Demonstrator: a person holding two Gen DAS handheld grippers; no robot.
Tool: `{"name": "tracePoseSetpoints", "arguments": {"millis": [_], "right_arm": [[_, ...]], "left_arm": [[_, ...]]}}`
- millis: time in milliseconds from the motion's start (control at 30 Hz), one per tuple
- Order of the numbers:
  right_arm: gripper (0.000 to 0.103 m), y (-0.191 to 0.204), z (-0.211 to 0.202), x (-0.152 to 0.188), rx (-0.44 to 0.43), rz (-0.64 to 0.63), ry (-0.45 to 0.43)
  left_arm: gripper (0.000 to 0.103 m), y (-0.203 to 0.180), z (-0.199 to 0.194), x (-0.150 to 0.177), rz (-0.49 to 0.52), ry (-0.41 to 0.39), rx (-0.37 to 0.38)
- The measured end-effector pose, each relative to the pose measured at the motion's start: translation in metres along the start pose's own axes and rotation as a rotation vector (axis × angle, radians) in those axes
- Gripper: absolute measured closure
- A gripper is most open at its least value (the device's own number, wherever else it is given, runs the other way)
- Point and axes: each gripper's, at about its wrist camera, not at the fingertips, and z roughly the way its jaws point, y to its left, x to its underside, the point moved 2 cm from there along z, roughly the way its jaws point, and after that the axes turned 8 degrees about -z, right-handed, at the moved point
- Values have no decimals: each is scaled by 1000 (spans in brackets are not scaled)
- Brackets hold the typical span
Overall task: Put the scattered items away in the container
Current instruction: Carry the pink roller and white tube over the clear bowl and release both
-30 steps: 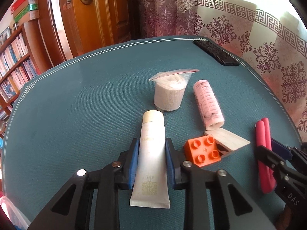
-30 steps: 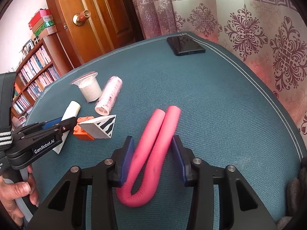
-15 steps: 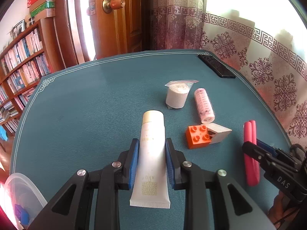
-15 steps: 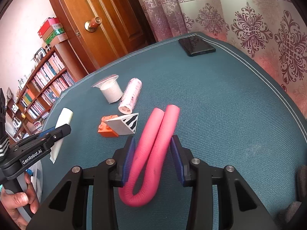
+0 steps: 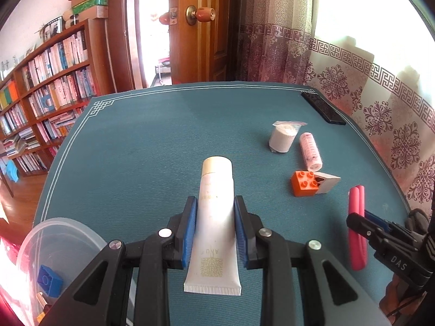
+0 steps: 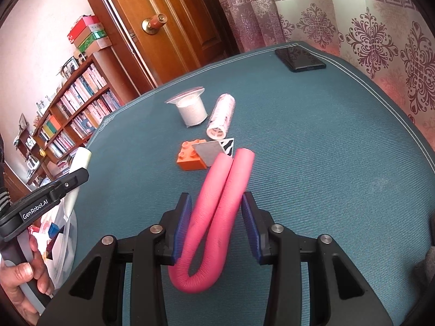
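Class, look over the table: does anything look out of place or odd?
The black phone lies near the table's far corner, apart from the scattered clutter and unlike it. Nothing looks spilled or damaged.

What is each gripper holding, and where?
Left gripper: white plastic tube, mid-body. Right gripper: folded pink foam roller, across both legs near the bend.

White tube (image 5: 214, 217): cream cap, gold print near crimped end, clamped between blue pads, cap pointing away
Pink foam tube (image 6: 217, 217): folded into a U, both legs side by side between blue pads
Orange brick (image 5: 304, 183): studs up, touching a grey wedge block (image 5: 327, 183) with zebra-striped face
Pink printed roll (image 5: 310, 150): lying on its side
Bagged white roll (image 5: 281, 138): upright
Clear plastic container (image 5: 40, 233): at table edge, blue brick (image 5: 49, 281) inside
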Motion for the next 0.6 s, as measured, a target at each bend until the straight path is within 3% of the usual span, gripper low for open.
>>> {"name": "tracePoseSetpoints", "arguments": {"millis": [600], "right_arm": [[62, 102, 9, 10, -123, -167, 39]], "left_arm": [[73, 111, -37, 26, -161, -23, -124]]}}
